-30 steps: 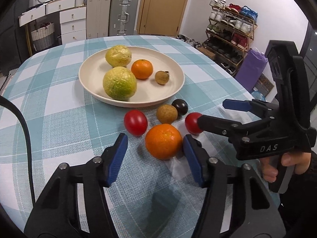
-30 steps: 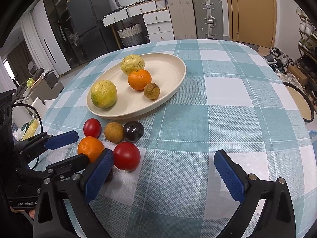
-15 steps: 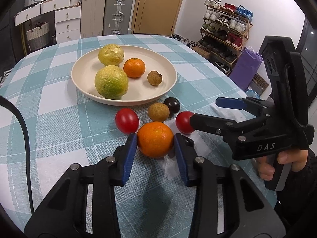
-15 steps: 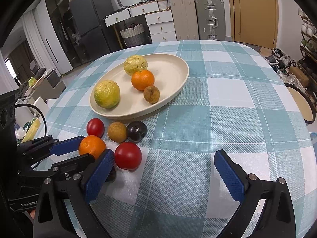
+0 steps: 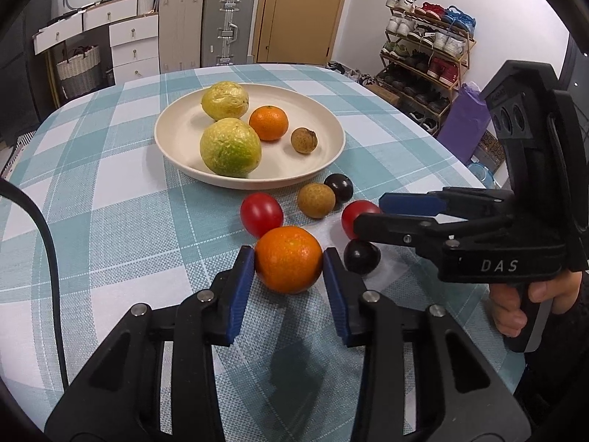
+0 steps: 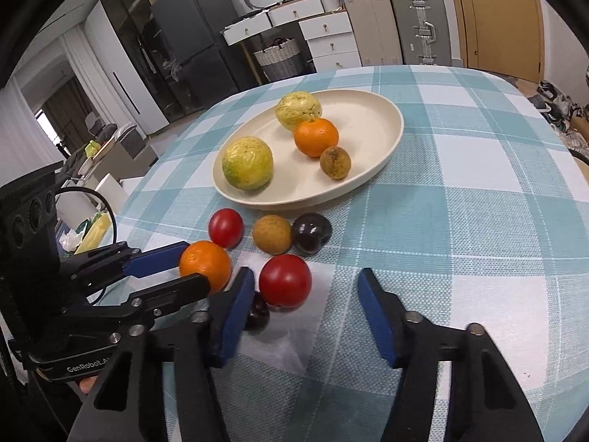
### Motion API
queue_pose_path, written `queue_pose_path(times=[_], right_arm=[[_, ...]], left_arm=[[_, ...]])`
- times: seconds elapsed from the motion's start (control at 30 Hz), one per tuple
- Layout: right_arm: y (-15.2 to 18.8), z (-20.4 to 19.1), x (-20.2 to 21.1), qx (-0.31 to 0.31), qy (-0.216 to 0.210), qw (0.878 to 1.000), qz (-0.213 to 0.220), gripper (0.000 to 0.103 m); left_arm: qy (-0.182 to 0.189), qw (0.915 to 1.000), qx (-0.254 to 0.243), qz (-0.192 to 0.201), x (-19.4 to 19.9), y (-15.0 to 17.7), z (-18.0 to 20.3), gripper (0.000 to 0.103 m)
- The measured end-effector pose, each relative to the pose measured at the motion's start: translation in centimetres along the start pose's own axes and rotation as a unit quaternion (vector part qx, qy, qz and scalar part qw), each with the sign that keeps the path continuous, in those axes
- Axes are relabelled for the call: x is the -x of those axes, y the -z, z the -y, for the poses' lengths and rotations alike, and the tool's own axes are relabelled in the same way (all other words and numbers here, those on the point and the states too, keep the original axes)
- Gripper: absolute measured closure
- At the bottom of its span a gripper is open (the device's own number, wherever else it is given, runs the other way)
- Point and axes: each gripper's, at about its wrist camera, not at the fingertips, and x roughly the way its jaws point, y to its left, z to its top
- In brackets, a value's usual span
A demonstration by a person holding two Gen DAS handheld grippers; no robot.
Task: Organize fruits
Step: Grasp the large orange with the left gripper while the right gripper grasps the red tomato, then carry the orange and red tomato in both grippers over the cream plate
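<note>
My left gripper (image 5: pixel 289 267) is shut on an orange (image 5: pixel 288 259) that sits on the checked tablecloth; the orange also shows in the right wrist view (image 6: pixel 205 265). My right gripper (image 6: pixel 305 304) is open around a red tomato (image 6: pixel 285 280), its left pad close beside it. A cream plate (image 5: pixel 176 136) holds two yellow-green fruits, a small orange (image 5: pixel 268 123) and a brown longan (image 5: pixel 304 140). Loose in front of the plate lie another red tomato (image 5: pixel 261 212), a brown longan (image 5: pixel 316 200) and two dark plums (image 5: pixel 338 187) (image 5: pixel 362 256).
The round table's edge (image 5: pixel 460 169) curves off to the right, with a shoe rack (image 5: pixel 427 55) beyond. A black cable (image 5: pixel 48 243) hangs at the left. Suitcases and drawers stand behind the table.
My left gripper closed in from wide open and gripped the orange. My right gripper narrowed its opening and moved forward around the red tomato.
</note>
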Motion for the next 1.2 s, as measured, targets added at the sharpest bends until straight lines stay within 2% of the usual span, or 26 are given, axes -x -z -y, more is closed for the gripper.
queue_pose_path(times=[0.27,0.4,0.53,0.83,1.2], right_arm=[[0.0,-0.4,-0.2,-0.001,-0.014,1.000,0.002,0.058],[0.1,-0.1,-0.3,-0.018,-0.031,0.999,0.000,0.064],[0.0,-0.3,-0.3,-0.015,-0.029,0.999,0.003,0.071],[0.0,-0.5,0.0,-0.007,-0.028,1.000,0.008,0.072],[-0.3,-0.3,1.4,-0.006,-0.027,0.999,0.040,0.073]], left_arm=[[-0.002,1.0000,0.000,-0.004,-0.4,-0.1,0.1,0.067],[-0.002,1.0000,0.003,-0.009,-0.8,-0.2,0.1,0.067],[-0.002,1.0000,0.003,-0.008,-0.9,-0.2,0.0,0.067],[0.002,1.0000,0.004,0.007,-0.2,-0.4,-0.1,0.067],[-0.011,0.9979,0.026,0.059,2.4,-1.1,-1.7,0.067]])
